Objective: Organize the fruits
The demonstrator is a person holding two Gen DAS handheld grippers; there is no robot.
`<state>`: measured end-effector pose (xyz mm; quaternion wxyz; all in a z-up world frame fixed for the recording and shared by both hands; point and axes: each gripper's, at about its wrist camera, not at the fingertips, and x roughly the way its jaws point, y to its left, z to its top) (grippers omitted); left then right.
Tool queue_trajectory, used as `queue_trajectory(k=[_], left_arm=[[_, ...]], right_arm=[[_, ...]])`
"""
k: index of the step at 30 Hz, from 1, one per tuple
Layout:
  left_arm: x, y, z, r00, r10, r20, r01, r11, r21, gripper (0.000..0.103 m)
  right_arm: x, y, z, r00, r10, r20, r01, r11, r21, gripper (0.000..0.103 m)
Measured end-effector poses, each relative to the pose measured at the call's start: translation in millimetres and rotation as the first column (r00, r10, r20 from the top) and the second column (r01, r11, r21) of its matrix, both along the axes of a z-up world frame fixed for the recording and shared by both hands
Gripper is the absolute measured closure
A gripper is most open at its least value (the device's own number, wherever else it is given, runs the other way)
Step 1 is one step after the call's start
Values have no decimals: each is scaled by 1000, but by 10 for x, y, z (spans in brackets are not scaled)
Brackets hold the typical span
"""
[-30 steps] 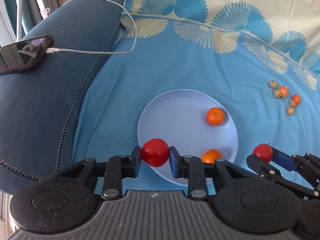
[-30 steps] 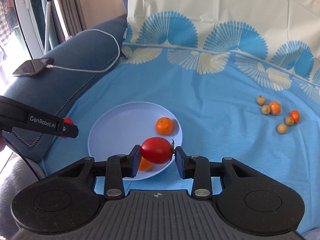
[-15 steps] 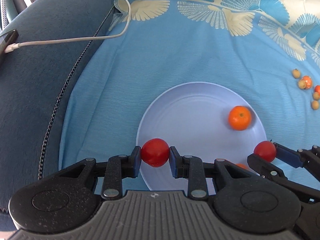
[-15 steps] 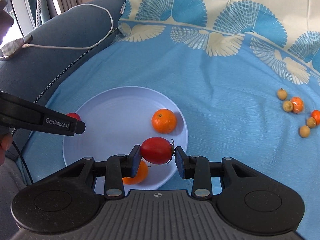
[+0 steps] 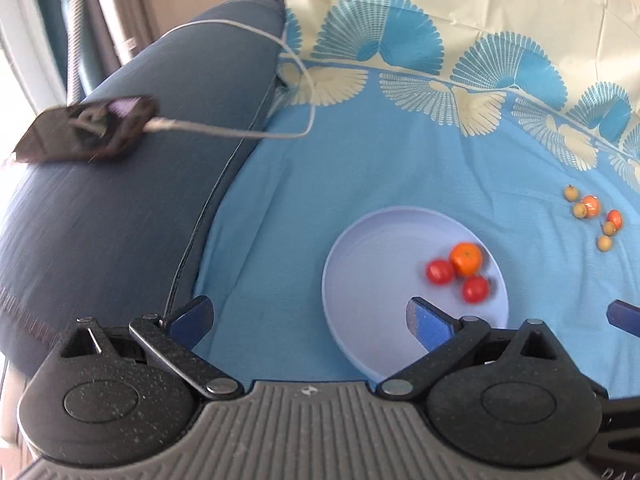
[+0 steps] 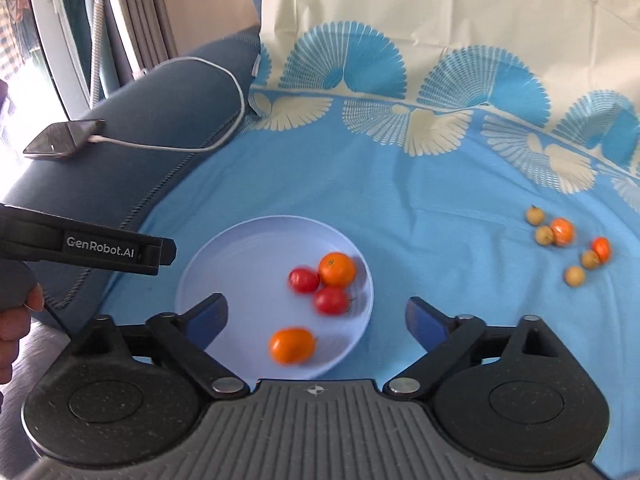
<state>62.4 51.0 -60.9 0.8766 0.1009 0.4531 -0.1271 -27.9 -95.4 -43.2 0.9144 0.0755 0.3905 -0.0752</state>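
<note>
**Tomatoes plated, loose fruit waited**

Both grippers, left (image 5: pixel 308 320) and right (image 6: pixel 316 314), gaped empty above the plate (image 6: pixel 224 264) holding two tomatoes (image 6: pixel 304 279). Best next: reach right toward the loose fruits (image 6: pixel 562 231), pinching gently

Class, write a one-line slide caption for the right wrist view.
Open right gripper above a plate holding two tomatoes and two oranges.
</note>
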Motion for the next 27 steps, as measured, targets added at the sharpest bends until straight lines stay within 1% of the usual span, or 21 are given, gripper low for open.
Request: queue_trajectory(k=[3,5,11,14,18,27], left_arm=[[-243,113,106,1000,26,-5,-26,1000,-10,1],[-404,168,169,999,32,2,-32,999,-12,1],[-866,267,338,999,20,48,-19,1000,-22,1],[-1057,285,414,997,15,70,-13,999,-34,1],[-1231,298,507,996,9,94,-5,999,-41,1],[-1511,288,664,989,-14,148,20,999,-38,1]], right_arm=[[-279,152,140,1000,-13,22,14,1000,-21,1],[-439,219,216,999,-25,34,25,999,-21,1],[-844,362,375,997,-26,73,31,998,-60,1],[-1017,428,464,994,-17,111,27,995,-91,1],[-1231,492,578,986,-5,166,27,991,-129,1],[-1520,534,696,973,2,229,34,988,-152,1]])
